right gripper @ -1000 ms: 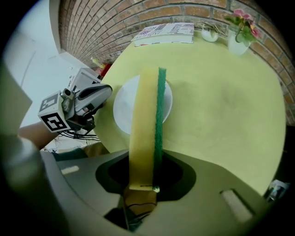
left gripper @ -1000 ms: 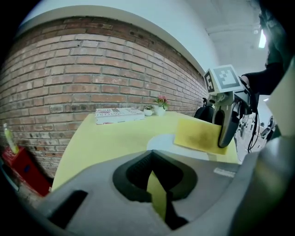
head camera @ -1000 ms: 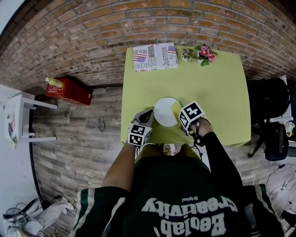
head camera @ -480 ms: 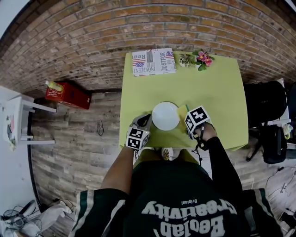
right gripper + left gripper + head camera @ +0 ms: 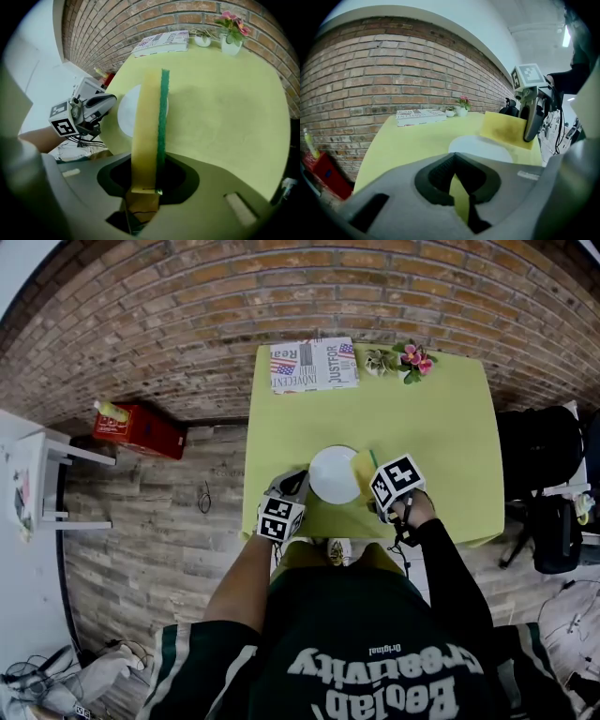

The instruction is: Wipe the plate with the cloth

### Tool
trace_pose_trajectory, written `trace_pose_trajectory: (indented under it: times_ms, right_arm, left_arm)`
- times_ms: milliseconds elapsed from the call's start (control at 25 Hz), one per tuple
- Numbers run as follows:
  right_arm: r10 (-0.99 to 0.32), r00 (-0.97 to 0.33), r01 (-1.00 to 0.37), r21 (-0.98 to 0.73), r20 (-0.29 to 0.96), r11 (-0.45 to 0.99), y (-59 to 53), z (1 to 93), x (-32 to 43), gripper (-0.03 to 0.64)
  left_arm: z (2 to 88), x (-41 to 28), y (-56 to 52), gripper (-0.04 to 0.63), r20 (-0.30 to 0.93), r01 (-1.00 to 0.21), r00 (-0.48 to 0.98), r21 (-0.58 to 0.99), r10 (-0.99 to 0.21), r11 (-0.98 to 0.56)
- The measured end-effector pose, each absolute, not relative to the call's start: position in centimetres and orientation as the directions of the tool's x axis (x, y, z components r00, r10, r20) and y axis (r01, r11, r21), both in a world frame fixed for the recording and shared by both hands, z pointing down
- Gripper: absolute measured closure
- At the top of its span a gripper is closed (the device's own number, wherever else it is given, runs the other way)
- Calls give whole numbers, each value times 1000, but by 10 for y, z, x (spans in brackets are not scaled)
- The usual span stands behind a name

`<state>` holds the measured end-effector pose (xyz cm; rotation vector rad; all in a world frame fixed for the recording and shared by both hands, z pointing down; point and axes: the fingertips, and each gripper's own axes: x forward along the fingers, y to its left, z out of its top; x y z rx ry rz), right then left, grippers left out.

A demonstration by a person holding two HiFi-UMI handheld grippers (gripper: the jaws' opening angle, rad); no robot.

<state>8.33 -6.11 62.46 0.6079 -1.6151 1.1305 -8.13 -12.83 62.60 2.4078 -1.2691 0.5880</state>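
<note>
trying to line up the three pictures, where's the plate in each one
Head view: plate mid-picture, at the table's near edge.
Left gripper view: plate low, just right of centre.
Right gripper view: plate left of centre, partly behind the cloth.
Shared landmark: the newspaper at the table's far edge.

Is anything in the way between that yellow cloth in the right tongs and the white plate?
Nothing visible. The right tongs grip the cloth on edge at the plate's right rim, and the plate's face is bare. The left tongs sit at its left rim, off the face.
</note>
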Motion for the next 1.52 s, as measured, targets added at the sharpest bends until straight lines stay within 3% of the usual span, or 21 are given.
trace_pose_trajectory:
  times_ms: [800,1520]
  right_arm:
    - [244,-342,-690,-419,907,591,-34,632,2,480]
    - [277,-329,-702,-430,903,569,-23,641,14,480]
  left_arm:
    - [620,-87,-127,588,458,-831,539,155,-707,-534]
    - [620,-87,-128,588,467,-837,528,147,-709,-527]
